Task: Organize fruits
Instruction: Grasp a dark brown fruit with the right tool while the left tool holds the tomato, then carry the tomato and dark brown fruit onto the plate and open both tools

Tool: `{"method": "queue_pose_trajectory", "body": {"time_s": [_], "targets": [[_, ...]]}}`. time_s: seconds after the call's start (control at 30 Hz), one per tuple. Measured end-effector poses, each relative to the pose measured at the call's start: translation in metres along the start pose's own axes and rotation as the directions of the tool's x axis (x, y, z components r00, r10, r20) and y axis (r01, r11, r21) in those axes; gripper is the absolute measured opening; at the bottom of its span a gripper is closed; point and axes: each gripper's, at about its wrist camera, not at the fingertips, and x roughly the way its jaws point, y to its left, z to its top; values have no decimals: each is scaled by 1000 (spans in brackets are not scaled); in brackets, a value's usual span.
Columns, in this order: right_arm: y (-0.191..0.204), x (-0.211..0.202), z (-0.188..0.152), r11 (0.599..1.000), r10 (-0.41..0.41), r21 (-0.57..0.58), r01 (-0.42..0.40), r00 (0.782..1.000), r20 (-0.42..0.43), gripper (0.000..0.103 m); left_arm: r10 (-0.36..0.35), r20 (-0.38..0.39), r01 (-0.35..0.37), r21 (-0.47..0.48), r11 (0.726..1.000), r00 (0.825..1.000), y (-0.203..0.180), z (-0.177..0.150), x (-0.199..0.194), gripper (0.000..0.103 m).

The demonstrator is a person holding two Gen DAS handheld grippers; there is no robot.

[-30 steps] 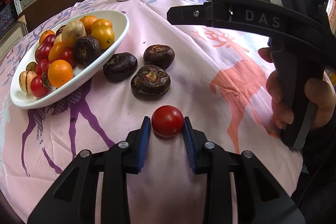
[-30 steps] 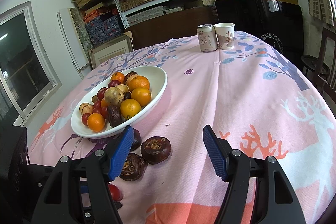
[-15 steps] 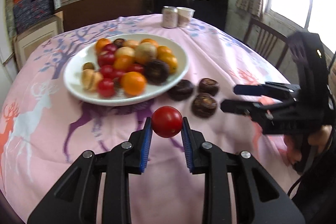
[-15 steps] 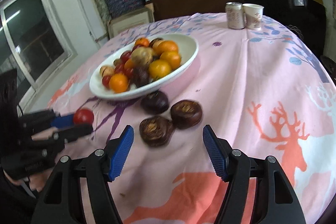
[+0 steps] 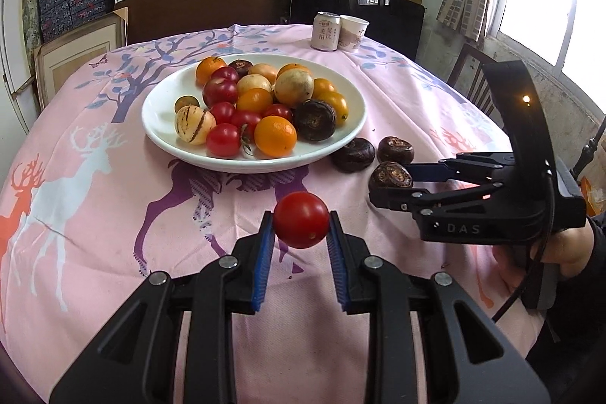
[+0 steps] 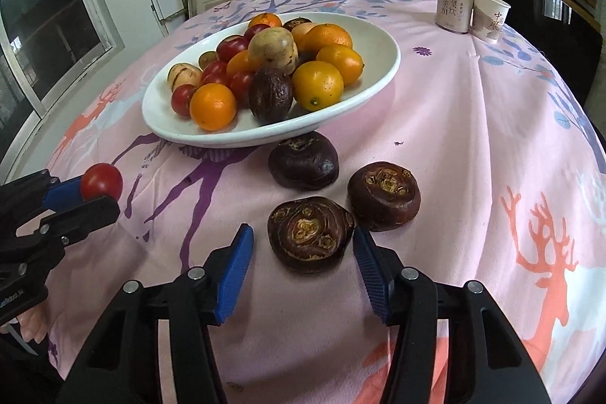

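My left gripper (image 5: pixel 300 233) is shut on a red cherry tomato (image 5: pixel 301 224) and holds it above the cloth, short of the white oval plate (image 5: pixel 166 142) piled with oranges, tomatoes and other fruit. The tomato also shows in the right wrist view (image 6: pixel 101 181). My right gripper (image 6: pixel 303 248) is open, its blue pads on either side of the nearest dark water chestnut (image 6: pixel 310 233) on the cloth. Two more water chestnuts (image 6: pixel 303 161) (image 6: pixel 383 195) lie just beyond it, beside the plate (image 6: pixel 378 70).
A drink can (image 5: pixel 325 31) and a paper cup (image 5: pixel 353 33) stand at the far edge of the round table with its pink deer-print cloth (image 5: pixel 94 195). A dark chair (image 5: pixel 356 6) and shelves are behind. A window is to the right.
My left gripper has lifted the tomato off the cloth and swung to face the plate. My right gripper has dropped down and forward around the nearest water chestnut.
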Motion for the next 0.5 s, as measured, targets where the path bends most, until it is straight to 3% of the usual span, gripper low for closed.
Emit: {"method": "queue_pose_trajectory", "body": {"time_s": [0.03,0.27,0.5], "targets": [[0,-1,0,1000,-5,-1,5,1000,4,47,2,-1,-2,0,1000,1000,-1,1,0,27],[-8,-28,-3,997,69,37,-73,994,89,46,21,16,-21,-16,1000,1000,8,6,-5,27],[-24,-81,33,990,91,74,-118,951,296,46,64,55,-62,-40,997,996,37,45,-9,27]]}}
